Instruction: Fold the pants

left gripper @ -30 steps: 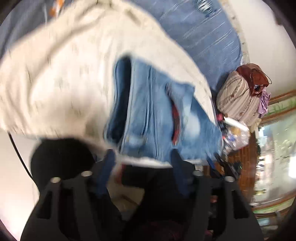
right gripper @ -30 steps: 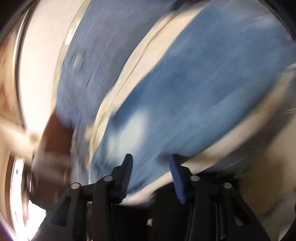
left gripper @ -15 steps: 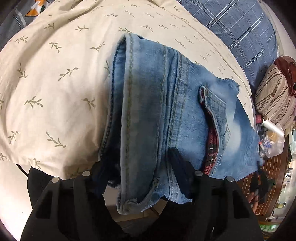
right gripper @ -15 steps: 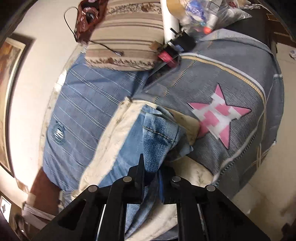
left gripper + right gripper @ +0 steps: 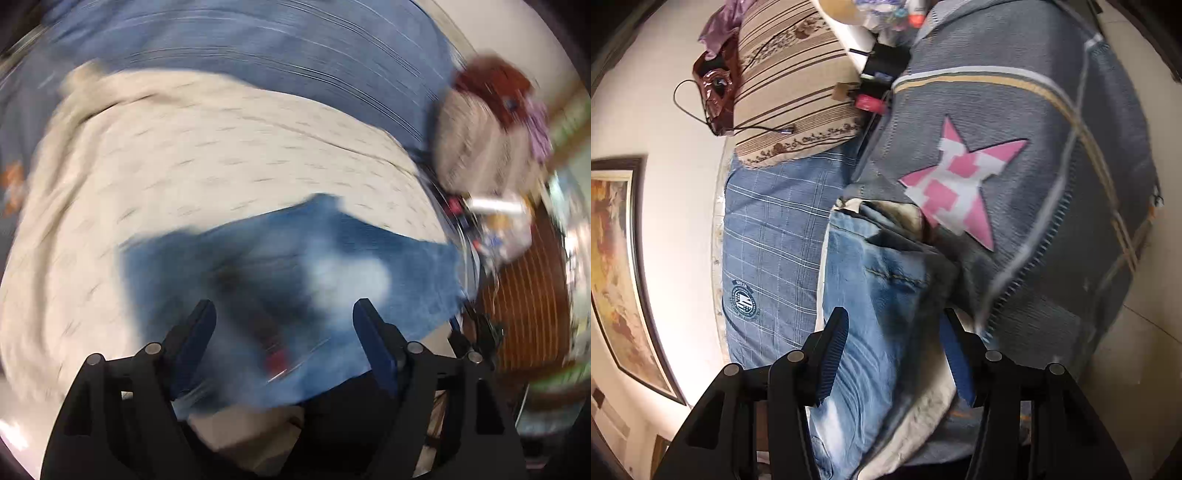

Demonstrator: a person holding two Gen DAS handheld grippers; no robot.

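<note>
The blue denim pants [image 5: 295, 280] lie folded on a cream leaf-print cloth [image 5: 184, 166] on the bed. The left wrist view is blurred by motion. My left gripper [image 5: 282, 314] is open above the pants, fingers apart, nothing between them. In the right wrist view the pants [image 5: 871, 295] lie as a long folded strip on the cream cloth [image 5: 923, 417]. My right gripper [image 5: 894, 328] is open just above the pants, with its fingers spread to either side of the denim.
A blue checked pillow [image 5: 768, 251] lies beside the pants. A striped beige pillow [image 5: 790, 85] and a brown bag [image 5: 714, 85] sit at the wall. A grey blanket with a pink star [image 5: 1015, 184] covers the bed. Small clutter [image 5: 495, 221] sits at the bed's end.
The right gripper, shut on the denim half a second ago, has opened and let go. The left gripper has lifted off the pants and is moving fast; its view is now blurred.
</note>
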